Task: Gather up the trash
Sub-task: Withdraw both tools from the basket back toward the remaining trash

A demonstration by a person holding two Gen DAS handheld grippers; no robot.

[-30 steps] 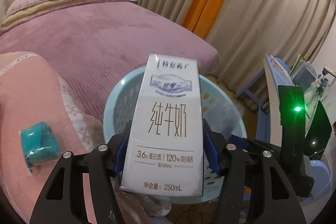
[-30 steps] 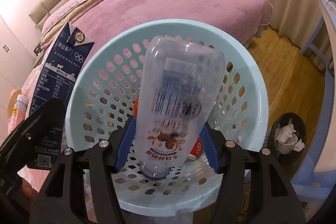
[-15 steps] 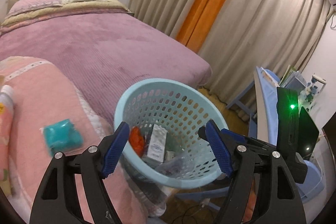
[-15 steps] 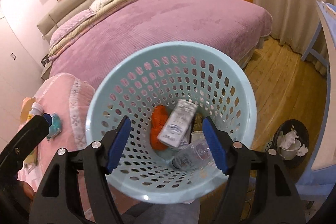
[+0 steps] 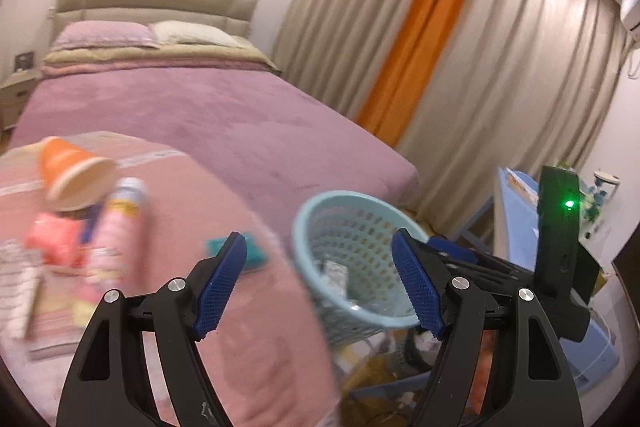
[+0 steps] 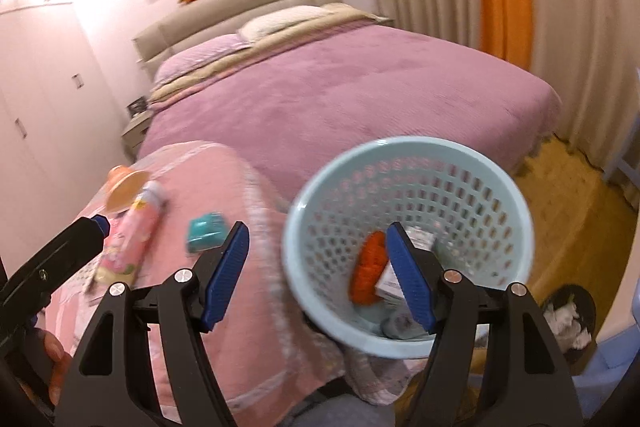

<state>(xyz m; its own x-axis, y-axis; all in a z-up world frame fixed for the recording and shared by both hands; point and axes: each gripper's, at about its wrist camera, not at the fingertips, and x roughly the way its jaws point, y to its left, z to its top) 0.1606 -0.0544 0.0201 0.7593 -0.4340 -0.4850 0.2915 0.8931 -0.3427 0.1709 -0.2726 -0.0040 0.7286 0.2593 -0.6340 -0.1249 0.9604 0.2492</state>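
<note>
Now both tools empty, spread wide: left tool (image 5: 318, 287), right tool (image 6: 318, 275); basket (image 6: 404, 147) front-right, teal packet (image 6: 205, 231) front-left.

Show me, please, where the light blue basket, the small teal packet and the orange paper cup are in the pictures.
light blue basket (image 6: 516, 195): right wrist view, on its far rim.
teal packet (image 6: 205, 230): right wrist view, middle of the packet, on the pink cover.
orange paper cup (image 5: 62, 159): left wrist view, on its orange side wall.
</note>
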